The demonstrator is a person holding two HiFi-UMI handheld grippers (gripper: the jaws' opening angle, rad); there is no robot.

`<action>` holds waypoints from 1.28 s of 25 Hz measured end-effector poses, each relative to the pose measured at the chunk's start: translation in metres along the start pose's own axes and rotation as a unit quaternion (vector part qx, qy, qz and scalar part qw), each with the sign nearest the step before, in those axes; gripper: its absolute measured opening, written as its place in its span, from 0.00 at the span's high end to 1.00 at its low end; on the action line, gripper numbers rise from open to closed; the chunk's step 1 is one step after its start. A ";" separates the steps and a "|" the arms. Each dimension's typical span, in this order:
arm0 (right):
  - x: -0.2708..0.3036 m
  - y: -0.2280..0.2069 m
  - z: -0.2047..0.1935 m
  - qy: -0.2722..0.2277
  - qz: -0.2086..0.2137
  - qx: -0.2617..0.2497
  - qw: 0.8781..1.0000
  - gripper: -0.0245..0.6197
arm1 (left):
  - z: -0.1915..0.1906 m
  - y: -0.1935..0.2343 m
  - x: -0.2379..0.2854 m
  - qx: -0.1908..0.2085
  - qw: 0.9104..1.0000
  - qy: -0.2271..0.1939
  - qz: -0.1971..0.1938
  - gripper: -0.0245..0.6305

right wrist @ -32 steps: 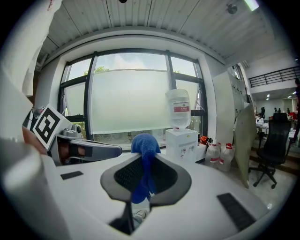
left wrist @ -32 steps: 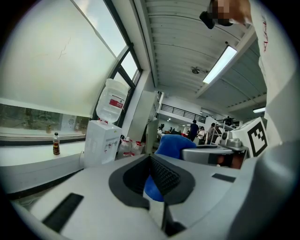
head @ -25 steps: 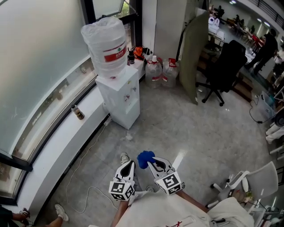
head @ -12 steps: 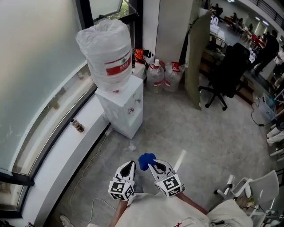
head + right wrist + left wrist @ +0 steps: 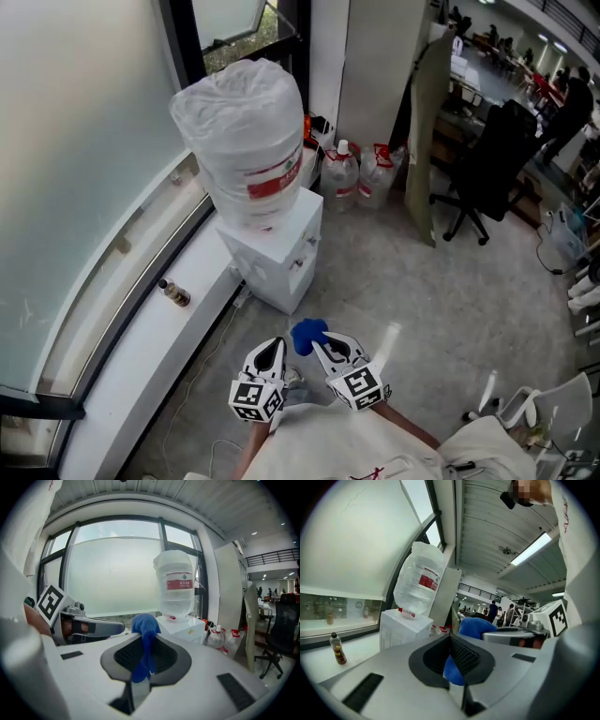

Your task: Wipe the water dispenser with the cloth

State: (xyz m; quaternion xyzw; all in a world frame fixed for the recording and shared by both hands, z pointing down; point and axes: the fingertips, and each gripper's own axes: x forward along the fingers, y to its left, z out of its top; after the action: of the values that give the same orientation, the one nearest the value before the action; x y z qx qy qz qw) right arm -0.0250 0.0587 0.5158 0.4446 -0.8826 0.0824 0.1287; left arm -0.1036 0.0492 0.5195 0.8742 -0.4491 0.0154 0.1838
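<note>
- The wiping has not begun, as far as I can judge: the white box-shaped water dispenser (image 5: 281, 258) stands apart from both claws, far and a little left, and nothing touches it.
- On it sits a large clear water bottle with a red label (image 5: 246, 141), wrapped in thin plastic film.
- The right claw (image 5: 321, 345) grips the small blue cloth (image 5: 307, 335) between its jaws. The cloth bunches above them and a fold hangs below.
- The left claw (image 5: 272, 347) hangs just beside it on the left, its jaws drawn close with nothing of their own between them. The blue seen past them looks to be that same cloth.
- What is left, by my reading, is the whole job: closing on the dispenser, then passing the cloth over its top, front and sides.
- The dispenser stands on a pale grey polished floor (image 5: 403, 272), against a low white window ledge (image 5: 141, 347) that carries a small brown bottle (image 5: 174, 293).
- A tall frosted window runs along the left.
- Far behind are two clear water jugs (image 5: 342, 169) and, to the right, a black office chair (image 5: 492, 159) in an open office.
</note>
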 end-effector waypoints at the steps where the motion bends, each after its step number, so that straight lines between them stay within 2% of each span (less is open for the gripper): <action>1: 0.011 -0.001 0.006 -0.002 -0.001 -0.001 1.000 0.88 | 0.006 0.010 0.004 0.001 1.000 -0.001 -0.001 0.94; 11: 0.084 -0.033 0.041 -0.019 -0.013 0.009 1.000 0.88 | 0.044 0.070 0.055 0.013 1.000 -0.002 -0.011 0.94; 22: 0.109 -0.083 0.066 -0.028 0.023 -0.003 0.999 0.88 | 0.064 0.073 0.098 0.011 1.000 -0.006 0.028 0.94; 26: 0.116 -0.091 0.064 -0.021 0.031 -0.005 0.999 0.88 | 0.065 0.076 0.102 0.007 0.999 -0.006 0.040 0.94; 32: 0.121 -0.083 0.036 0.011 0.040 0.003 0.999 0.88 | 0.052 0.084 0.095 -0.008 0.999 0.000 0.053 0.94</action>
State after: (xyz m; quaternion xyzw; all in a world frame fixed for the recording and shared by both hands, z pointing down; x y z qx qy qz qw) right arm -0.0330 -0.0922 0.5201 0.4084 -0.8980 0.0952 0.1332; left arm -0.1207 -0.0870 0.5150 0.8477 -0.4950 0.0210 0.1896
